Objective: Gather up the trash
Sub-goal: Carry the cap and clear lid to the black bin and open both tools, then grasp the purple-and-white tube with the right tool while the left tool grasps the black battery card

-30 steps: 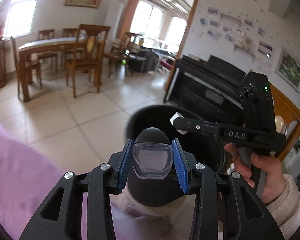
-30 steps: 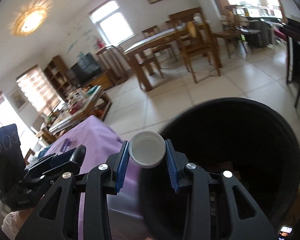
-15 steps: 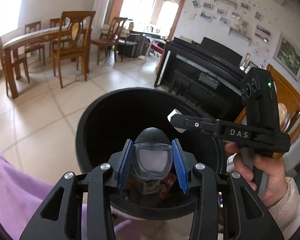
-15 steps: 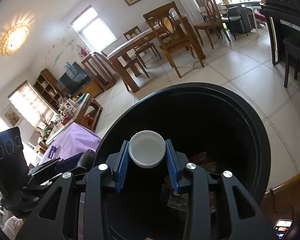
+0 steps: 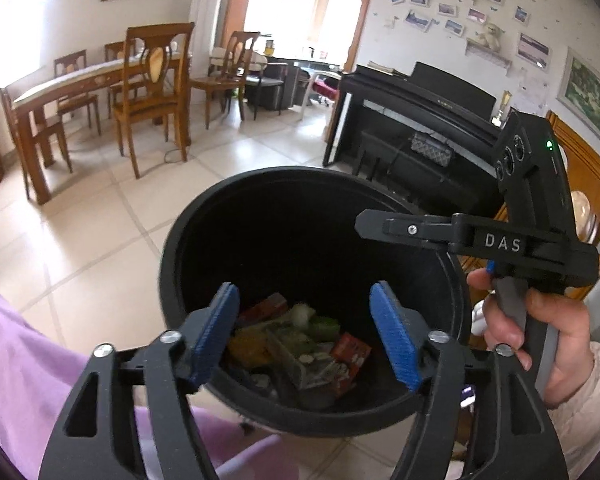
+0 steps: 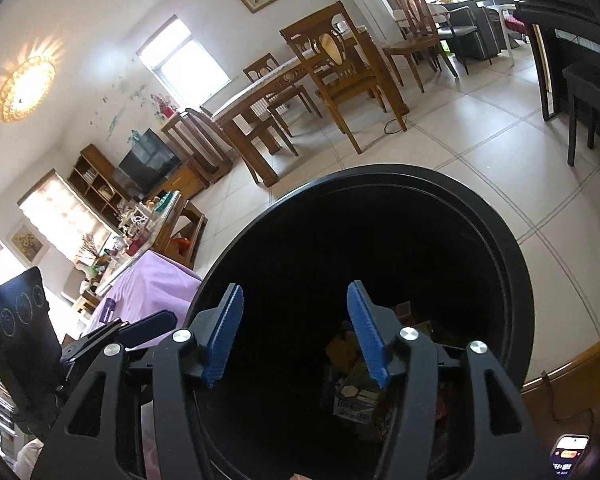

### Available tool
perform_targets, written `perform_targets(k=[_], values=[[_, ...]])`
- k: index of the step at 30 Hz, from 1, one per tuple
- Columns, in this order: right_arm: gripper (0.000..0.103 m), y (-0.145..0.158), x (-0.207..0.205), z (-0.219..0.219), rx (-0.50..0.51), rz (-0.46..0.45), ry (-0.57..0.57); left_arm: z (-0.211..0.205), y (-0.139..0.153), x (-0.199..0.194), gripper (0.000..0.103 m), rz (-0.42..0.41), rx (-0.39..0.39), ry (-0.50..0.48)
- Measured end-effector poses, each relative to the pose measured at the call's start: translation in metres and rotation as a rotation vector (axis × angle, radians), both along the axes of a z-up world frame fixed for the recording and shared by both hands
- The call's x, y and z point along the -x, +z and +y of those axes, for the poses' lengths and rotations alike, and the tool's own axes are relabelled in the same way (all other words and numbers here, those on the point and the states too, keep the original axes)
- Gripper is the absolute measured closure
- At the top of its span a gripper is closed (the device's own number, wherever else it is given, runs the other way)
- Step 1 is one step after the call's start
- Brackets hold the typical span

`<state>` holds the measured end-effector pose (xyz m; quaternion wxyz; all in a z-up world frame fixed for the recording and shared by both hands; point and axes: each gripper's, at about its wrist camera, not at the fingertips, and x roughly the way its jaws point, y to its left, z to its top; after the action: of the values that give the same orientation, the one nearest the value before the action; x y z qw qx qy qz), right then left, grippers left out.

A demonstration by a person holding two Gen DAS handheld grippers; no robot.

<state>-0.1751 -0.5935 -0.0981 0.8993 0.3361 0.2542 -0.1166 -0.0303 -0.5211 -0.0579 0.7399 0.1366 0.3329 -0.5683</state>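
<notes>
- Left gripper: jaws have just opened, now standing well apart, nothing between the blue pads. Half a second ago they clamped a clear plastic cup; it's gone from the jaws.
- Right gripper: same story. Jaws have just opened, gap empty. The white round lid it pinched half a second ago is no longer there.
- Both tools hang over the mouth of the black bin, angled down into it. Seen from the left wrist, the right tool's finger reaches in over the rim from the right, a person's hand on its grip.
- Trash pile sits at the bottom of the bin: red packets, something yellow, something green, a clear plastic piece that may be the cup, though that can't be confirmed. The right wrist view shows more wrappers low in the dark interior. The white lid can't be picked out in either view.
- Judgement: both pieces dropped in, since both releases happened directly over the opening and nothing lies on the floor tiles around the bin.
- Purple cloth sits just beside the bin on its left; a small purple item lies on it in the right view, too small to identify.
- Next likely: pull both tools back, go for any remaining trash. Risk is low; only the fingers clipping the rim on the way out.
</notes>
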Motion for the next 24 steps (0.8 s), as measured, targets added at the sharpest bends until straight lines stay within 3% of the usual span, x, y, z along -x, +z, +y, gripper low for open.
perform_targets(k=[6,10,18,24], values=[[0.043,0.007,-0.009,0.013,0.022,0.007,0.028,0.041,0.01,-0.01,0.023,-0.025,-0.001,0.07],[0.043,0.012,-0.025,0.035,0.039,0.016,0.069,0.1,0.021,-0.029,0.014,-0.048,0.012,0.17],[0.043,0.026,-0.083,0.114,0.087,0.032,0.229,0.27,0.029,-0.082,0.009,-0.103,-0.06,0.488],[0.028,0.03,-0.136,0.187,0.098,0.045,0.379,0.402,0.021,-0.125,0.006,-0.096,-0.172,0.773]])
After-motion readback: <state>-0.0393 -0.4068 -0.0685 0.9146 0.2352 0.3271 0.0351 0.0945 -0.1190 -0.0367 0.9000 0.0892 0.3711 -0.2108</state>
